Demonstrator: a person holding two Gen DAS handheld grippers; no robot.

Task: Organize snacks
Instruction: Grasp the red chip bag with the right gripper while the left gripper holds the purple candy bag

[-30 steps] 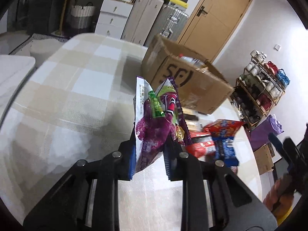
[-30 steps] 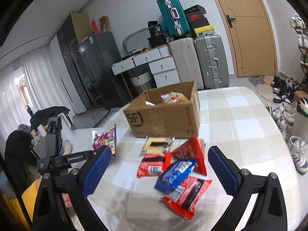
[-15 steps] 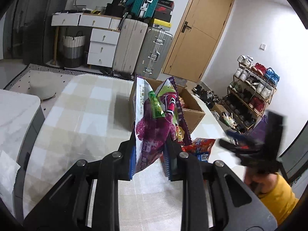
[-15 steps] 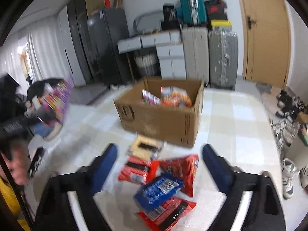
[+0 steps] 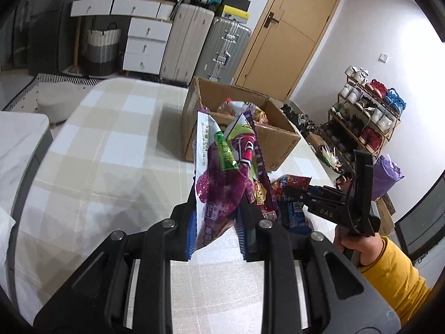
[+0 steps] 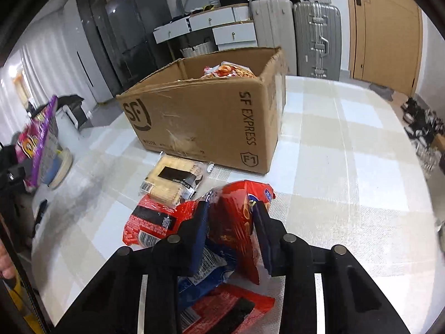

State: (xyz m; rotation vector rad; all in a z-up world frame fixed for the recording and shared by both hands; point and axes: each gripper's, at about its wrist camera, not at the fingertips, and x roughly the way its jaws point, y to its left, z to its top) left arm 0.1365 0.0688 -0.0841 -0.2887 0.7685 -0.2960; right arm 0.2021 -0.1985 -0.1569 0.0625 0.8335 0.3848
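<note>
My left gripper (image 5: 217,208) is shut on a purple snack bag (image 5: 222,178) and holds it upright above the table, short of the open cardboard box (image 5: 281,144). The box (image 6: 211,122) holds several snacks. My right gripper (image 6: 230,220) is closed around a red snack bag (image 6: 236,222) in the pile in front of the box. Beside it lie a cracker pack (image 6: 172,178), a red packet (image 6: 155,222), a blue packet (image 6: 205,275) and another red packet (image 6: 228,311). The right gripper also shows in the left wrist view (image 5: 292,192).
The table has a checked cloth (image 6: 347,150). Suitcases (image 5: 208,36), drawers (image 5: 144,44) and a door (image 5: 289,33) stand behind it. A shoe rack (image 5: 367,117) is to the right. The table's edge (image 6: 417,139) is close on the right.
My left gripper has lifted the purple bag and carried it toward the box. My right gripper has dropped to the snack pile and closed from wide open onto the red bag.
</note>
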